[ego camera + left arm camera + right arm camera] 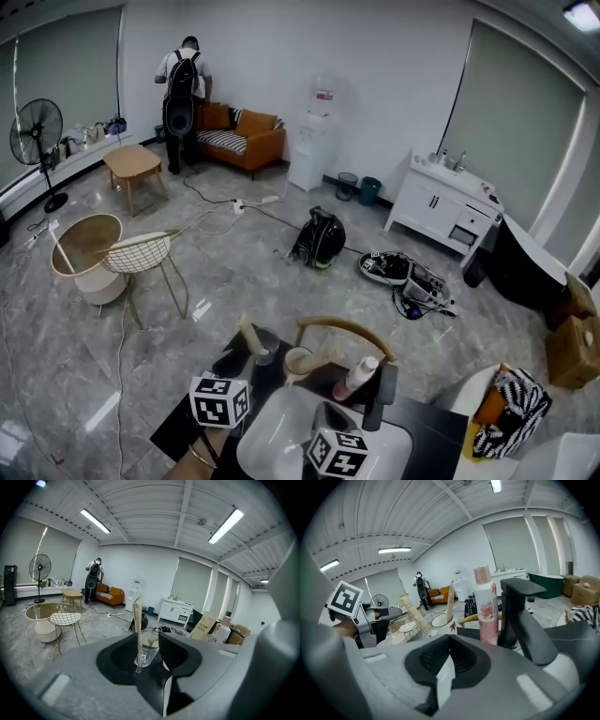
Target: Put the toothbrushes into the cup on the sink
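left claw (149, 665): released, jaws wide, nothing gripped | toothbrush (137, 620): long axis upright, standing in glass cup (146, 652) | cup: just ahead of left claw, nearer it | right claw (449, 639): clenched, empty, beside cup

The sofa (258, 141) is orange, with a black-and-white striped cushion (223, 141). The sink (277, 436) is white against a black counter (436, 427). The bottle (487, 616) is white with pink flowers and a pink cap.
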A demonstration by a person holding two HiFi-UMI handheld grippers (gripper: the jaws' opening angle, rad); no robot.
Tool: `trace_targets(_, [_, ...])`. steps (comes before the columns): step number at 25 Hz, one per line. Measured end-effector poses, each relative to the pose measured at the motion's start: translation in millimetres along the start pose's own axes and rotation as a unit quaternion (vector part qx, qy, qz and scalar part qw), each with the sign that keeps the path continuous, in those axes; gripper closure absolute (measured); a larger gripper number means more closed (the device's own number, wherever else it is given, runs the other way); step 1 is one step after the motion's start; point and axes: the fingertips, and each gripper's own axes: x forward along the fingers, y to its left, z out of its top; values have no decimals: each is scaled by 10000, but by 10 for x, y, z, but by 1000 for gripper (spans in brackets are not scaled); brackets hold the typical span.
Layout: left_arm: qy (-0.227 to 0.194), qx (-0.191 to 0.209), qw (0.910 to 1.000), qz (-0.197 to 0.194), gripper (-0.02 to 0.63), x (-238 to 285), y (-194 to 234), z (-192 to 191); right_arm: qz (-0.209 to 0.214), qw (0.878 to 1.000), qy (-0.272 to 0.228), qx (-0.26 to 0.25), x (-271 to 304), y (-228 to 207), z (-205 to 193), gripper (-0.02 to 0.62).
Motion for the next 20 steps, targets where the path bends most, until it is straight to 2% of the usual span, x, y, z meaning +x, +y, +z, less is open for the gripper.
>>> trace_targets(9, [-180,102,9997,145,482,-439,-122,-2,124,9997,-166,-94,-242,72,65,592])
trace_targets(20, [-484,118,9985,246,514,-1079,-377,-31,220,9981,-358,-453,-734,160,116,592])
